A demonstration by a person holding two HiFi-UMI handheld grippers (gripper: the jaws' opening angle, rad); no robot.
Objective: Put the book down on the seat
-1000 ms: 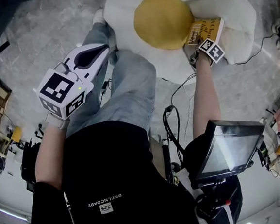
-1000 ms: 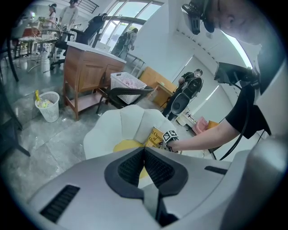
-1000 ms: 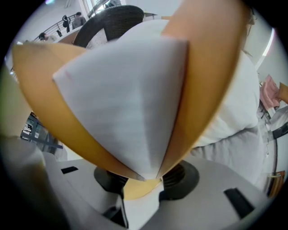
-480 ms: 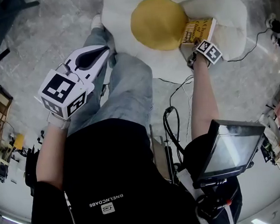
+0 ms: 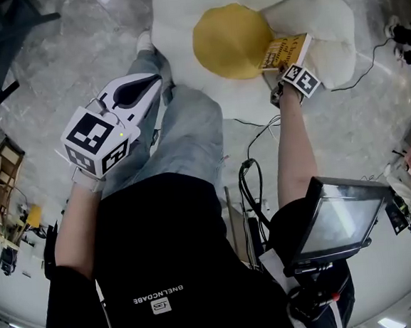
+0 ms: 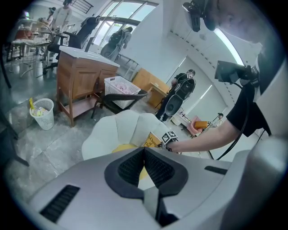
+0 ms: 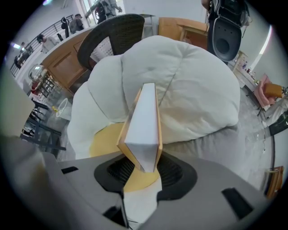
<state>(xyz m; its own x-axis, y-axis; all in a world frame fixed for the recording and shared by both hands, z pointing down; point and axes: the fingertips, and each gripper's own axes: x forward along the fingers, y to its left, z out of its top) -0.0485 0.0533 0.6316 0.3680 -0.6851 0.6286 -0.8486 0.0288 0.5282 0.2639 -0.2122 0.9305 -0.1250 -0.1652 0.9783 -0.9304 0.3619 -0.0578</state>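
Observation:
A yellow-covered book [image 5: 283, 51] [image 7: 144, 128] is clamped between the jaws of my right gripper [image 7: 143, 168] [image 5: 290, 70], held on edge with its white page block facing the camera. It hangs over the flower-shaped white seat [image 5: 179, 26] [image 7: 189, 94], beside its round yellow centre cushion [image 5: 232, 42] [image 7: 105, 139]. My left gripper [image 5: 131, 95] [image 6: 144, 164] is held back over the person's leg, its jaws shut with nothing between them. In the left gripper view the seat [image 6: 112, 132] and the book [image 6: 154, 140] show ahead.
The person's jeans leg [image 5: 187, 118] reaches toward the seat. Cables [image 5: 252, 170] trail on the marble floor. A screen [image 5: 339, 219] hangs at the person's right hip. A wooden desk [image 6: 83, 76], a waste bin [image 6: 41, 112] and a basket [image 6: 119, 85] stand behind the seat.
My right gripper has carried the book slightly left and nearer, closer to the yellow cushion. The left gripper has barely moved.

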